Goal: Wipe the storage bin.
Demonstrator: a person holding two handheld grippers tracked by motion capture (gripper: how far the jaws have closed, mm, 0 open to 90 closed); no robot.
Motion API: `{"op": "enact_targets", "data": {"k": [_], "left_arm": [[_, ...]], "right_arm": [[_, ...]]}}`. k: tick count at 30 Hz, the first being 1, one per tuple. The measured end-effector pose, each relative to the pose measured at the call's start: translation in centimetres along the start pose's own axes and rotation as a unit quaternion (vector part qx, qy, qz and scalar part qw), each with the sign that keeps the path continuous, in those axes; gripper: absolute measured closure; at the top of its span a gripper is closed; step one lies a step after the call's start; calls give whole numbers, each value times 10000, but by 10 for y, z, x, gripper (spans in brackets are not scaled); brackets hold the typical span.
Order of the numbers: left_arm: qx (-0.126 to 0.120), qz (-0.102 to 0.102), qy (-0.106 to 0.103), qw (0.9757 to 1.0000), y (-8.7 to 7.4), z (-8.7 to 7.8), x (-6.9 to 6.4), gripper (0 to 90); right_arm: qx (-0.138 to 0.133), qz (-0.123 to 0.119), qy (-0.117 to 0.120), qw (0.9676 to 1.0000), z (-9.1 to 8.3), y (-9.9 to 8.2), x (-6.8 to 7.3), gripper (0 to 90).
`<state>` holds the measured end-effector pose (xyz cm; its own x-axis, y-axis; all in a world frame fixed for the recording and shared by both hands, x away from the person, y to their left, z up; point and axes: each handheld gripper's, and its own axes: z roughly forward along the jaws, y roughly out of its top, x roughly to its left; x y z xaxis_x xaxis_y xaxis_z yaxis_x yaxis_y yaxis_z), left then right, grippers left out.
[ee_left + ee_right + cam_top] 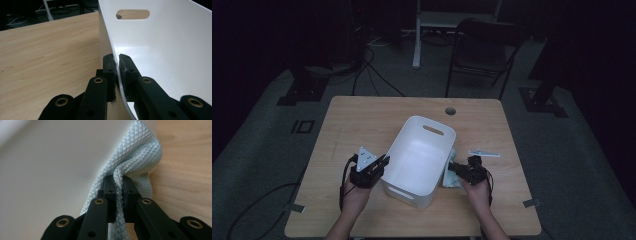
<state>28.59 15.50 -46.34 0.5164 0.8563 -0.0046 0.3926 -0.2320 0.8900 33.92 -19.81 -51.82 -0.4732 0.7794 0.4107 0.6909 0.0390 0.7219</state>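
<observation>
**Bin pinned on one side, cloth pinched on the other**

From the high view, a white bin (419,160) stands upright near the middle of the wooden counter (362,120), its slotted handle wall facing away from the person. The left gripper (384,161) meets the bin's left wall, and the right gripper (452,166) sits just beside the bin's right wall, where a pale blue cloth (451,177) lies bunched against the bin's outside. A small white strip (484,153) rests on the counter a little beyond the right gripper, apart from it.

What that view cannot settle, the gripper views do. The left gripper view looks along the fingers (110,67), which are clenched on the thin rim of the bin (162,50): one finger outside the wall, the other inside, the white edge squeezed between them. The handle slot (133,14) shows in the far wall, with the counter (45,55) running off to the side.

The right gripper view shows the cloth (135,155) close enough to read its quilted diamond weave (invisible from above). Its fingers (110,187) are grasping a gathered fold of the fabric, which bulges above them and hangs down between them. The cloth presses against the bin's smooth white wall (50,170) on one side, with bare counter (185,170) on the other. Whether the cloth's lower edge touches the counter cannot be told from this angle.
</observation>
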Motion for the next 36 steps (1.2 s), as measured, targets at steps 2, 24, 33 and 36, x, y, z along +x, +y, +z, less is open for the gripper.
{"op": "enact_targets", "data": {"k": [2,24,33,36], "left_arm": [[-1,-2,6,10000,0,0,0,839],[8,-13,-4,10000,0,1,-1,836],[9,-12,-11,10000,1,1,-1,836],[14,2,1,10000,1,1,-1,836]], "right_arm": [[185,-77,-202,9996,10,-6,-2,843],[-610,-925,815,9905,-48,-7,39,839],[-227,-658,451,9965,-28,-15,26,839],[-160,-556,432,9974,-23,-17,22,839]]}}
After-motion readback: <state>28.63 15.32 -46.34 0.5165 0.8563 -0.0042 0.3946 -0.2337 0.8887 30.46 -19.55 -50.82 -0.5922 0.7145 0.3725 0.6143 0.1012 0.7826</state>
